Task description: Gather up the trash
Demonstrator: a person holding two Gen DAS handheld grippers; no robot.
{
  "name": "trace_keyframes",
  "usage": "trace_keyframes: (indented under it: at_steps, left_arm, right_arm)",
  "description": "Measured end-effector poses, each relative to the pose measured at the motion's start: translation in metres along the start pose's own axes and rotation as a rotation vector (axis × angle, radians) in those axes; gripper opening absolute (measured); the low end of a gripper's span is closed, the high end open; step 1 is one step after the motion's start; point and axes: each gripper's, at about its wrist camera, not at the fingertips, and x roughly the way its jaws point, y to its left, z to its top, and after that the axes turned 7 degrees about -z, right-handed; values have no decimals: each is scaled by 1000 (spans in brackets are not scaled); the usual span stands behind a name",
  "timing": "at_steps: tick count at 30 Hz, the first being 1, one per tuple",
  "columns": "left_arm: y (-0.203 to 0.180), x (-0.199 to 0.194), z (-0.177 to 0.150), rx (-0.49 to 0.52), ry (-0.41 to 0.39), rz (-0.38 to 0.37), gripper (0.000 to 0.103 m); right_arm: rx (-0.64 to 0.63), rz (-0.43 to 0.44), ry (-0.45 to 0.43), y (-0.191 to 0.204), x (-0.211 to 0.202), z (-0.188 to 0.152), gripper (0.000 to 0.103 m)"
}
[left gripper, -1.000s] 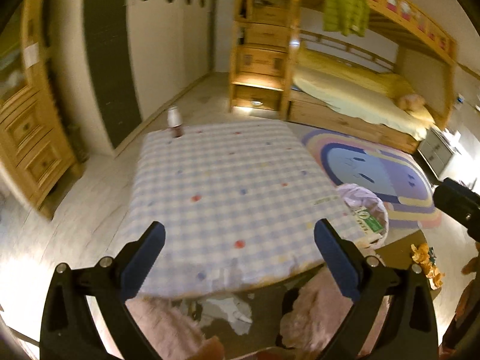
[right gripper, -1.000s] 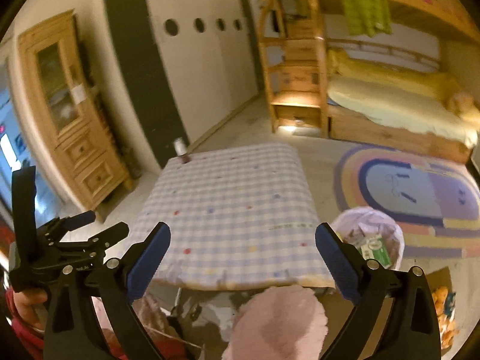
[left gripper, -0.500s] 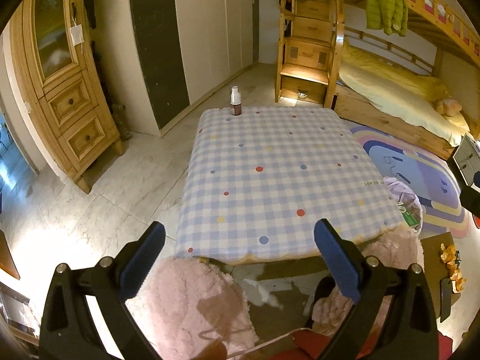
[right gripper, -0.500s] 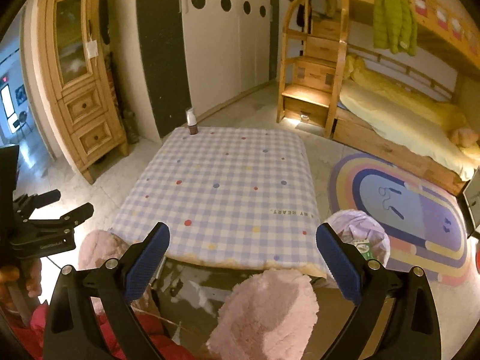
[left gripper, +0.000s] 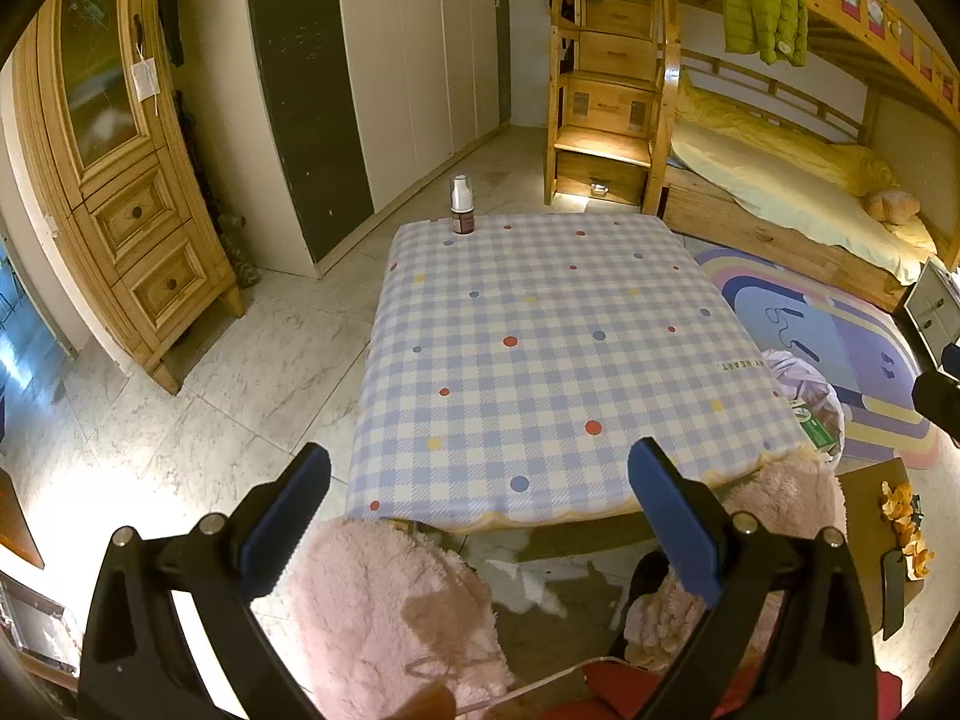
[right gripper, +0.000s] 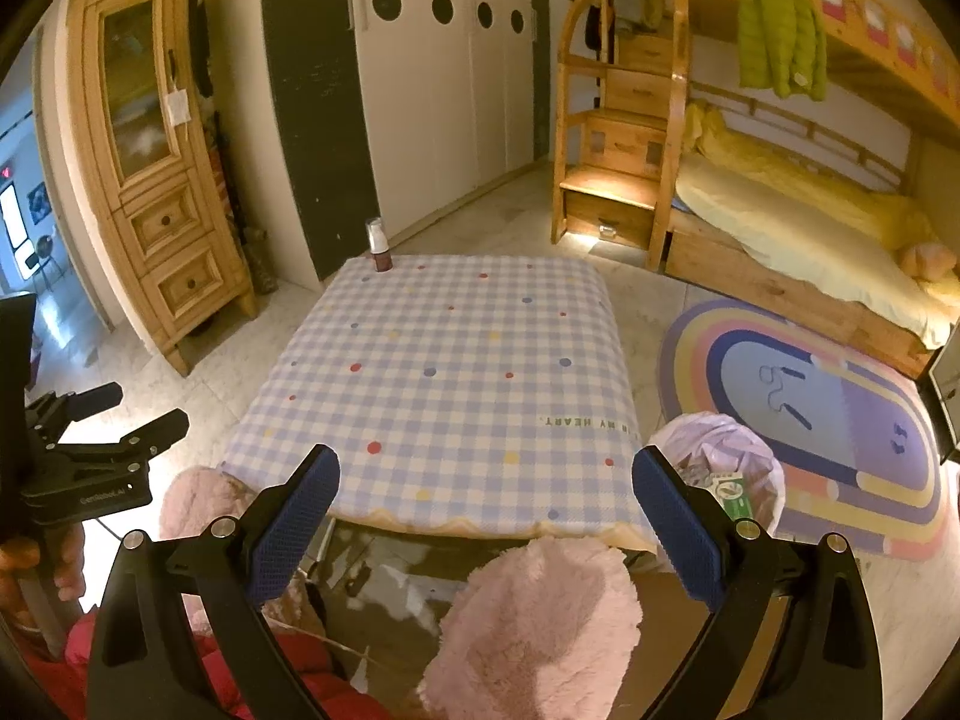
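A small brown bottle with a white cap stands at the far left corner of the checked tablecloth; it also shows in the right wrist view. A bin lined with a pale bag holds a green-and-white carton at the table's near right corner; it shows in the left wrist view too. My left gripper is open and empty, held high over the near edge. My right gripper is open and empty, above the near edge beside the bin.
Pink fluffy slippers and white scraps lie under the near table edge. A wooden cabinet stands left, a bunk bed right, a rainbow rug beside the bin. Orange scraps lie on a brown board.
Both grippers have risen and pulled back from the table, so the whole tabletop shows. The views have steadied. Both stay open and empty.
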Motion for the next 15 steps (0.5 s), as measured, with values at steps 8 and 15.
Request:
trace_keyframes:
  at_steps: [8, 15]
  left_arm:
    - [-1, 0, 0, 1, 2, 0, 96]
    - [-1, 0, 1, 1, 4, 1, 96]
  right_arm:
    - [0, -1, -3, -1, -1, -1, 97]
    - [2, 0, -4, -2, 0, 0, 97]
